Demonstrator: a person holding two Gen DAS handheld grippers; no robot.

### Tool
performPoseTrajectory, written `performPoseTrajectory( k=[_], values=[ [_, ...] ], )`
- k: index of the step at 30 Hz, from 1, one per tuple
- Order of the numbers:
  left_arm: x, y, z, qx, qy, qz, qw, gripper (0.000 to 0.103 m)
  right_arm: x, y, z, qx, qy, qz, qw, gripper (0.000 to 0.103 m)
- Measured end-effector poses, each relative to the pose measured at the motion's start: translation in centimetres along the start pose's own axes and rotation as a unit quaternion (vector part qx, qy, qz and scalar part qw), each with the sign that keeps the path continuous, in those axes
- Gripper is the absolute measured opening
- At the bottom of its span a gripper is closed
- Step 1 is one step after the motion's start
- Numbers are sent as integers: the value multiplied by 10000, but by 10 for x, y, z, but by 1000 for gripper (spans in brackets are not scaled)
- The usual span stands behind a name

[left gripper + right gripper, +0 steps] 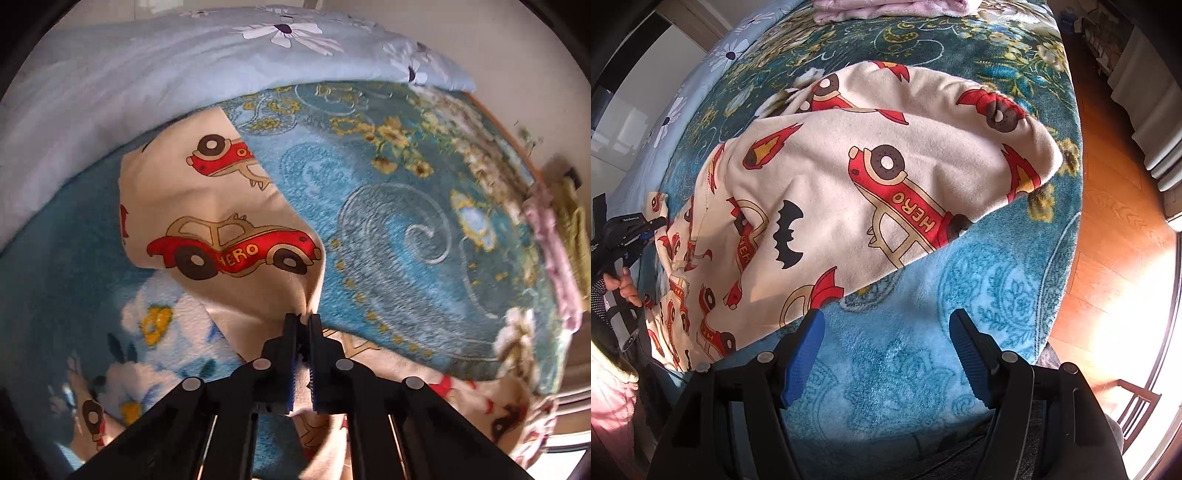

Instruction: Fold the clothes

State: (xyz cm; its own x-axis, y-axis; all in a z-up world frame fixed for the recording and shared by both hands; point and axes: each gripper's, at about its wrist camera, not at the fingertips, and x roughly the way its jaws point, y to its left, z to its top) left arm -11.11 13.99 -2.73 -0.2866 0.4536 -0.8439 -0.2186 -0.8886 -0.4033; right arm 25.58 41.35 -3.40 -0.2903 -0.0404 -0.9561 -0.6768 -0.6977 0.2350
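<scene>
Holding: the left hand-held gripper [302, 318] has its jaws pressed together on a pinch of the cream car-print garment [221, 229], the cloth rising in a tented peak from the grip.
Waiting: the right hand-held gripper [886, 350] stands with its blue pads [803, 354] well apart and nothing between them, hovering over bare blanket just beside the garment's near edge.
Garment: it lies spread across the middle of the bed, on the teal floral blanket [997, 295], its bulk toward the bed's near edge; in the right wrist view one end hangs bunched at the left, where the left hand-held gripper [639, 229] holds it (a hand [626, 286] shows under that tool).
Step in hand: my judgement is a fold is being set up, one end lifted and the other not yet taken.
Doing it well: bring the right jaws onto the near hem, taking both layers if two are there, then draw the two grips apart so the cloth goes taut and flat before it is laid over.
Risk: the fleece looks soft and slack, so a shallow pinch may slip.
Surroundings: a pale blue daisy quilt [184, 66] lies along the far edge of the bed, and folded pink clothes [886, 9] sit near a far corner, well apart from the work.
</scene>
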Motion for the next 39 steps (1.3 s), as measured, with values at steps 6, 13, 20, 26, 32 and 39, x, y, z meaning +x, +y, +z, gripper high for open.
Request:
performPoseTrajectory(
  k=[6, 13, 20, 26, 32, 39],
  values=[
    [-69, 48, -9, -837, -774, -1115, 9872, 6, -1, 14, 4, -79, -98, 73, 9999, 71],
    [-37, 105, -94, -1599, 355, -565, 9849, 6, -10, 76, 39, -935, -459, 538, 9931, 71],
    [-32, 113, -122, -1855, 701, -443, 9791, 8, 5, 161, 107, -2294, -534, 314, 9713, 71],
    [-47, 91, -103, -1204, 874, 137, 9888, 30, 50, 203, 127, -3288, -2, -449, 9433, 71],
    [-55, 57, -64, -342, 363, 902, 9947, 65, 67, 199, 106, -3707, 173, -928, 9239, 42],
    [6, 30, -15, 221, 440, 1818, 9821, 64, 39, 180, 91, -3662, -168, -930, 9257, 13]
  ],
)
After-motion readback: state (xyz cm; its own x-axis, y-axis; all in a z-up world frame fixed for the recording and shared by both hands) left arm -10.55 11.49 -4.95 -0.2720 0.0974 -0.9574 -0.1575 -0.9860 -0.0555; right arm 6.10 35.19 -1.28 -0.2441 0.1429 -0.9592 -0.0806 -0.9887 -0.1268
